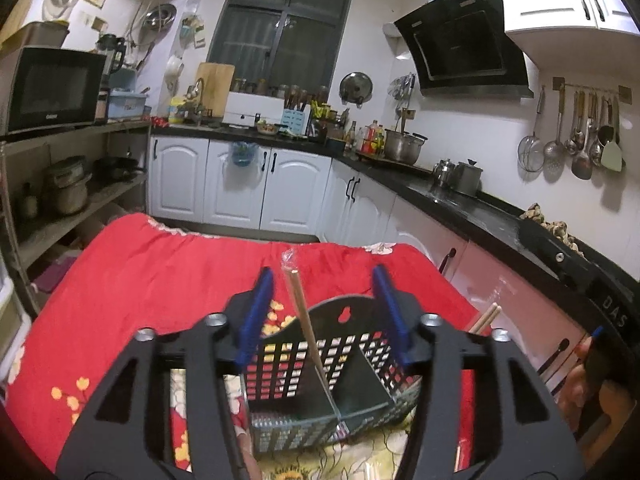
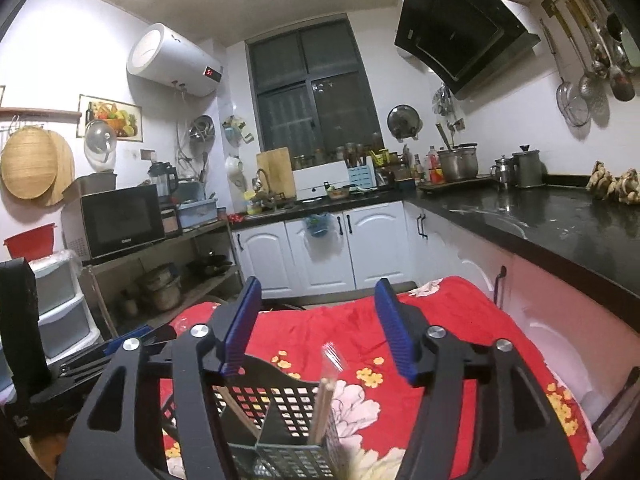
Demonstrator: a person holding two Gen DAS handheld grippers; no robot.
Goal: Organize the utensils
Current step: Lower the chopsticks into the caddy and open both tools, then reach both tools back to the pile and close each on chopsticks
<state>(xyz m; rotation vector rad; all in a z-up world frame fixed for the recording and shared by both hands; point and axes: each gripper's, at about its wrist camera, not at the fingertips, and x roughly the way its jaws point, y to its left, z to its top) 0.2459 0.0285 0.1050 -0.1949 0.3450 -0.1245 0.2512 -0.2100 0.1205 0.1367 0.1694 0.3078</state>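
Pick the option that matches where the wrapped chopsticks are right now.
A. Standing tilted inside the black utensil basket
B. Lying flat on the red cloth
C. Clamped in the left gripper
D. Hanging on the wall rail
A: the wrapped chopsticks lean inside the black utensil basket, with the left gripper jaws apart and holding nothing.

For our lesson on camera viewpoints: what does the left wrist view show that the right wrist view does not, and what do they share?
Only the left wrist view shows loose chopstick tips right of the basket. Only the right wrist view shows the red bucket and woven tray. Both share the black utensil basket, wrapped chopsticks standing in it, and the red floral cloth.
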